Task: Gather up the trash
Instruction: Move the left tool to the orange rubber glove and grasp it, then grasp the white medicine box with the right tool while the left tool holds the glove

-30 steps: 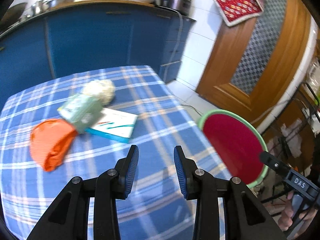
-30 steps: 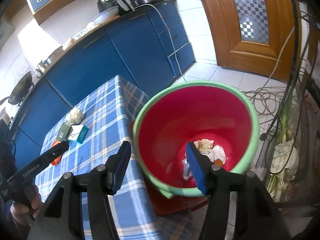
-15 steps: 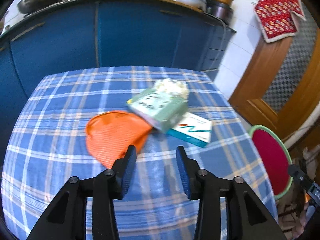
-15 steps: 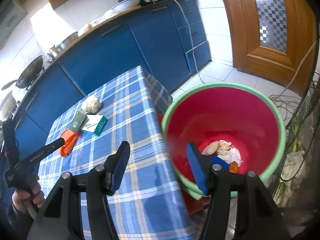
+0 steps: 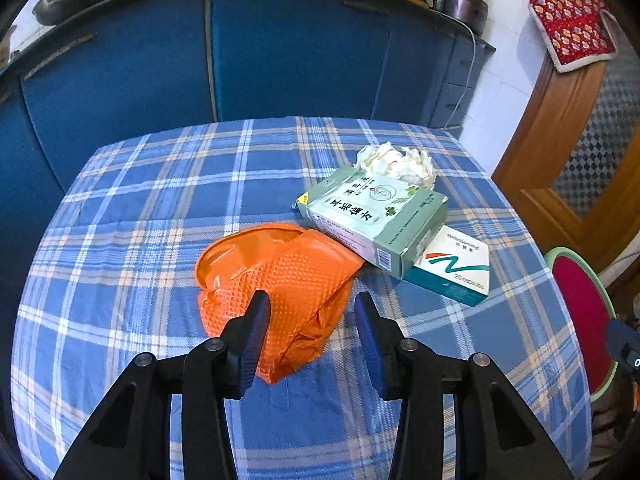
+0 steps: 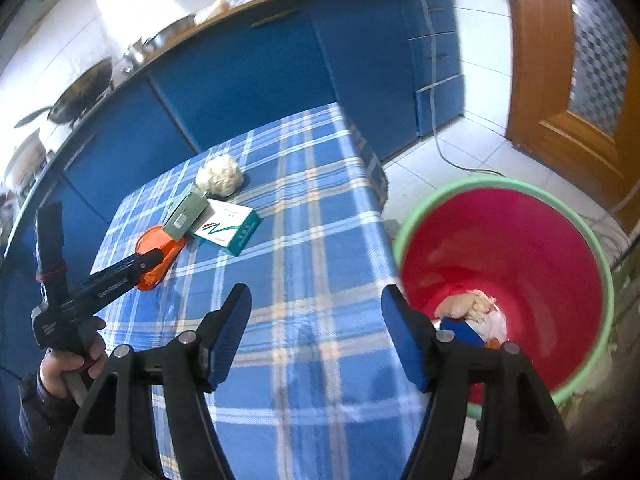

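Observation:
An orange crumpled glove [image 5: 280,280] lies on the blue checked tablecloth [image 5: 160,208]. My left gripper [image 5: 312,312] is open, its jaws either side of the glove's near end. A green box [image 5: 372,216] leans on the glove and on a white and teal box [image 5: 456,268]. A crumpled white tissue [image 5: 396,162] lies behind them. My right gripper [image 6: 316,320] is open and empty over the table's right edge, beside the red bin with a green rim [image 6: 520,248], which holds some trash [image 6: 472,312]. The glove [image 6: 160,256], boxes [image 6: 208,220] and tissue [image 6: 220,176] also show in the right wrist view.
Blue kitchen cabinets [image 5: 280,52] with pans and bowls on top stand behind the table. A wooden door [image 6: 580,60] is to the right. A cable [image 6: 452,160] runs over the tiled floor. The bin [image 5: 580,312] stands off the table's right edge.
My left gripper has swung left and come down to the orange glove, which now lies between its jaws. My right gripper has drifted left from over the bin toward the table edge.

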The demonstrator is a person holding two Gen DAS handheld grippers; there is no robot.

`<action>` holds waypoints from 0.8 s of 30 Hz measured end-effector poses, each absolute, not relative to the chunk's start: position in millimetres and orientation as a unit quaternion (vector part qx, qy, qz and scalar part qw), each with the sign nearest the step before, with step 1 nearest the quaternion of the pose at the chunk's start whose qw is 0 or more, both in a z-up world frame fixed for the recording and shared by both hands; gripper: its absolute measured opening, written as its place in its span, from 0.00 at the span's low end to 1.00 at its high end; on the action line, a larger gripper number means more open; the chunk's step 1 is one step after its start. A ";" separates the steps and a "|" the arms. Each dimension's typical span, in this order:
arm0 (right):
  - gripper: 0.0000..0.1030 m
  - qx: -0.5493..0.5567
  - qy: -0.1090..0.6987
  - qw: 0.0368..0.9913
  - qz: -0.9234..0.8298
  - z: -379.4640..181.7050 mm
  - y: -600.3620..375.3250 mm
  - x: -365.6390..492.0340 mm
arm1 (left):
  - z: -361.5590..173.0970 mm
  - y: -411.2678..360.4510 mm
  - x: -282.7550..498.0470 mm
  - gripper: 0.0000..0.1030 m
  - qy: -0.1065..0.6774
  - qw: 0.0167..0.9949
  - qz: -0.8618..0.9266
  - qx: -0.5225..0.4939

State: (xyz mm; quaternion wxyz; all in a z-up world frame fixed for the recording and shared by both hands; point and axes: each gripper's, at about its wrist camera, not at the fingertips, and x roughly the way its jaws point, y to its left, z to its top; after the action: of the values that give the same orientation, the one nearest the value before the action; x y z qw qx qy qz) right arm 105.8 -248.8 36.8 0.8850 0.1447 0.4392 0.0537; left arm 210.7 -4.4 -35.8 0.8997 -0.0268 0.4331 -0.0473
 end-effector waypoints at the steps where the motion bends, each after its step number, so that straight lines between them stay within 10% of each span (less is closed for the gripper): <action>1: 0.68 0.137 0.443 0.884 0.060 36.8 -244.0 110.8 | -37.1 -3.7 211.7 0.44 0.434 0.899 -0.047 -0.029; 24: 0.84 -0.020 0.516 0.842 0.155 -0.6 -155.6 222.3 | -50.4 18.2 219.2 0.23 0.423 0.901 -0.053 -0.078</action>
State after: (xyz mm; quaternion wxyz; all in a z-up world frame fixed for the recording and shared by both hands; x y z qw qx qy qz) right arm 222.3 -155.6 -0.6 0.8422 -0.0204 0.5160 0.1550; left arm 219.2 18.2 -50.4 0.9011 -0.0784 0.4232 -0.0532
